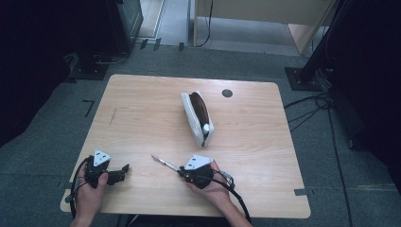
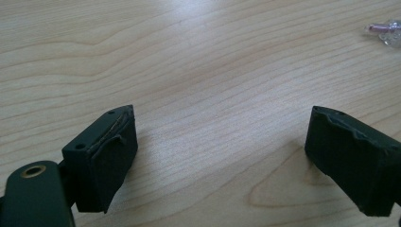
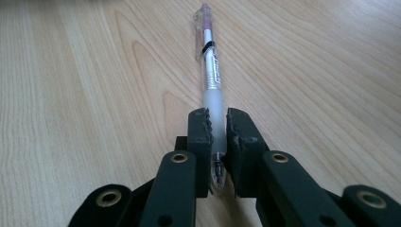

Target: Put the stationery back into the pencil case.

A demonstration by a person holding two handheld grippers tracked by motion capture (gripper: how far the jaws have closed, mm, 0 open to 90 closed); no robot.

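A clear pen point(image 3: 210, 66) with a pink end is clamped by its grip section between the jaws of my right gripper point(image 3: 217, 127), pointing straight away along the wood. From above, the pen point(image 1: 163, 162) sticks out to the left of the right gripper point(image 1: 182, 171) near the table's front middle. An open white pencil case point(image 1: 197, 117) with a dark inside lies on its side at the table's centre, farther back. My left gripper point(image 1: 124, 169) rests at the front left; its jaws point(image 2: 222, 156) stand wide apart over bare wood, and the pen's pink end point(image 2: 385, 31) shows far off.
The wooden table point(image 1: 142, 109) has a round grommet hole point(image 1: 227, 93) near its back edge. Cables point(image 1: 312, 106) run over the grey floor to the right, and dark stands sit beyond the back corners.
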